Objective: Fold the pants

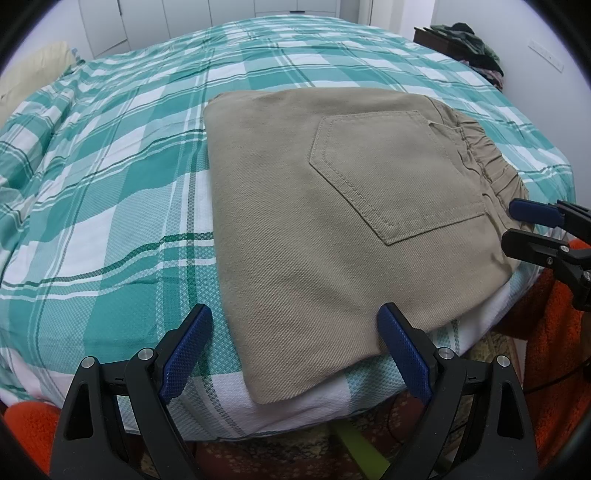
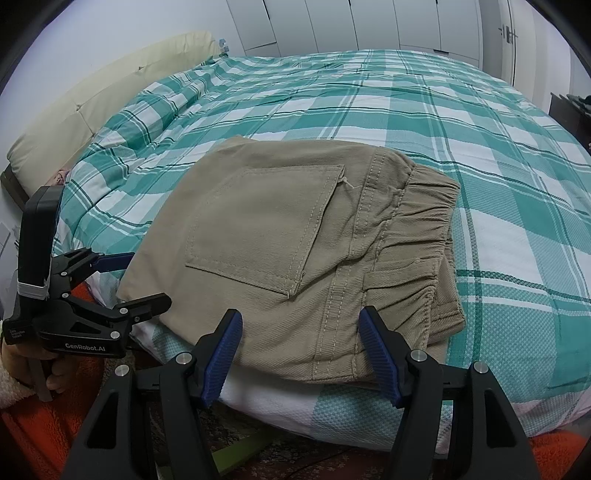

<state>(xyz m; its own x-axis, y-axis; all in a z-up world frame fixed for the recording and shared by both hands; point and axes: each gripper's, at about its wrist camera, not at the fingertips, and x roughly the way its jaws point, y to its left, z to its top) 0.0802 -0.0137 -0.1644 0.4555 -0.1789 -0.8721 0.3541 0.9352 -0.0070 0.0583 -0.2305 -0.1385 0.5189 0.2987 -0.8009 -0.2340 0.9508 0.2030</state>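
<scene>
Khaki pants point(image 1: 295, 240) lie folded into a compact rectangle at the near edge of the bed, back pocket point(image 1: 391, 173) facing up and elastic waistband point(image 1: 487, 162) to the right. My left gripper point(image 1: 295, 317) stands open over the fold's near left corner, its blue pads apart and gripping nothing. In the right wrist view the pants point(image 2: 280, 229) fill the middle. My right gripper point(image 2: 300, 314) is open over their near edge by the waistband point(image 2: 417, 229), pads not pressing the cloth. The left gripper point(image 2: 147, 278) also shows open at the pants' left edge. The right gripper point(image 1: 512, 221) shows open at their right edge.
The bed carries a teal and white checked cover point(image 1: 110, 177). A cream headboard point(image 2: 85, 107) lies to the left and white wardrobe doors point(image 2: 332, 22) stand behind. A pile of clothes point(image 1: 472, 44) sits on dark furniture at far right. Orange fleece point(image 1: 29, 435) and a patterned rug point(image 1: 280, 454) lie below the bed edge.
</scene>
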